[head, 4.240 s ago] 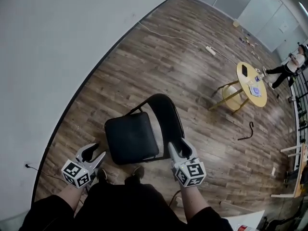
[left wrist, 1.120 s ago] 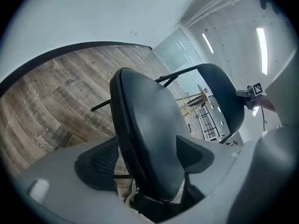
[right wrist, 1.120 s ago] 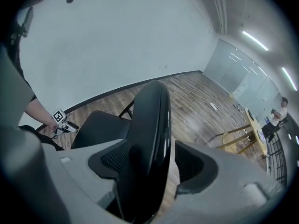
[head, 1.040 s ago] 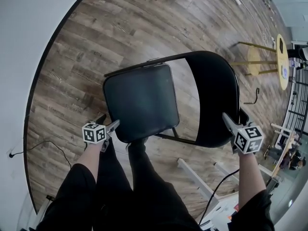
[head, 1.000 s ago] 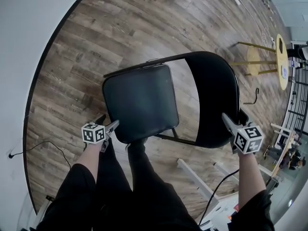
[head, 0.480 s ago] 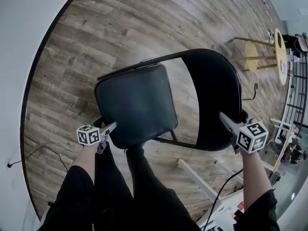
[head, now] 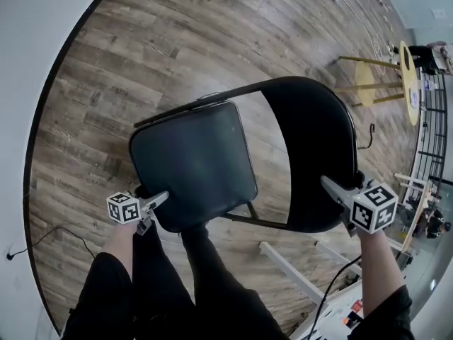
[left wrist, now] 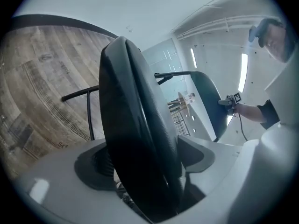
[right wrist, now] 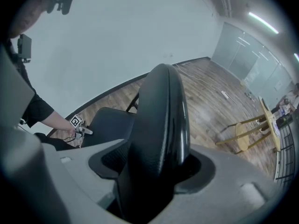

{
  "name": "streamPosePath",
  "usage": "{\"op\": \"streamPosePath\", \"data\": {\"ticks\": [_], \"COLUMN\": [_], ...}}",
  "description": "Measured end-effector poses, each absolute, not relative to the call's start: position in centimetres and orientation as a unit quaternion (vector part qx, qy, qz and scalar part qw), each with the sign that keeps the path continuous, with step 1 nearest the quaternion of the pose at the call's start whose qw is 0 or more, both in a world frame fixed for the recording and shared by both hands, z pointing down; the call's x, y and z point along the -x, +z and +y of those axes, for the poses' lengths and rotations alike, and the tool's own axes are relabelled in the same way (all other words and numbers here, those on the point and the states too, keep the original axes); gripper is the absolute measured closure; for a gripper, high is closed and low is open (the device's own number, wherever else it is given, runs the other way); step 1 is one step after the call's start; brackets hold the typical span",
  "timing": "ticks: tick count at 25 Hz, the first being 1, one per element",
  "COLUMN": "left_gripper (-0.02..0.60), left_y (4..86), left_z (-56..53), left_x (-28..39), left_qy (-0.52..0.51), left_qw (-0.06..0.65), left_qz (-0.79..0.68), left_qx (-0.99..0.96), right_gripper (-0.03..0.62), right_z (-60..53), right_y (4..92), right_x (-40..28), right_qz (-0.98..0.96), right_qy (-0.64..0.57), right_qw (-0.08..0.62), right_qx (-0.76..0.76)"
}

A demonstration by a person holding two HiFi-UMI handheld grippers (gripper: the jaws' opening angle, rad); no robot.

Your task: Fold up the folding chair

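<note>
We get the head view from high up, facing steeply down on the folding chair (head: 311,147) and wood floor (head: 141,62), with the left gripper (head: 161,197) at lower left and the right gripper (head: 329,184) at lower right. Left gripper view sits right against the seat (left wrist: 135,139) edge, facing along it toward the far right gripper. Right gripper view sits right against the backrest (right wrist: 161,125), facing back toward the left gripper. We find the chair in all three; head and right gripper views share the yellow tabletop (head: 405,69).
</note>
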State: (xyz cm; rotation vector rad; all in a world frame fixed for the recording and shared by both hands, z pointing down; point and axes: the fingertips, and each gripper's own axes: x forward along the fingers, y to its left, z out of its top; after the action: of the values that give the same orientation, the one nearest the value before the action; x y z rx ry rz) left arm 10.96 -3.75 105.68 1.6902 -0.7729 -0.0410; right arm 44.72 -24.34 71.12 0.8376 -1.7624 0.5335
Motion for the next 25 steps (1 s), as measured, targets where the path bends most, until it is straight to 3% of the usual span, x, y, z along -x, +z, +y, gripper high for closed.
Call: {"op": "streamPosePath", "data": {"ticks": [11,25], "left_gripper": [0.23,0.285], "left_y": [105.8,104.3], "left_z": [-3.8,-3.6], "left_x": [-11.2,-11.4], "left_qy": [-0.039,-0.083], "left_qw": [0.639,0.638], "left_qz": [-0.303,-0.304], "left_qx": [-0.706,-0.702], "right_gripper": [0.362,0.423], "right_z": [-24.5,-24.0], "right_y": [71.0,69.1], "right_x": [-44.4,-43.3], "right_qz": [-0.744,-0.754], "right_qy": [0.249,0.273], "right_qw": [0.517,0.495], "right_qx": [-0.343,-0.335]}}
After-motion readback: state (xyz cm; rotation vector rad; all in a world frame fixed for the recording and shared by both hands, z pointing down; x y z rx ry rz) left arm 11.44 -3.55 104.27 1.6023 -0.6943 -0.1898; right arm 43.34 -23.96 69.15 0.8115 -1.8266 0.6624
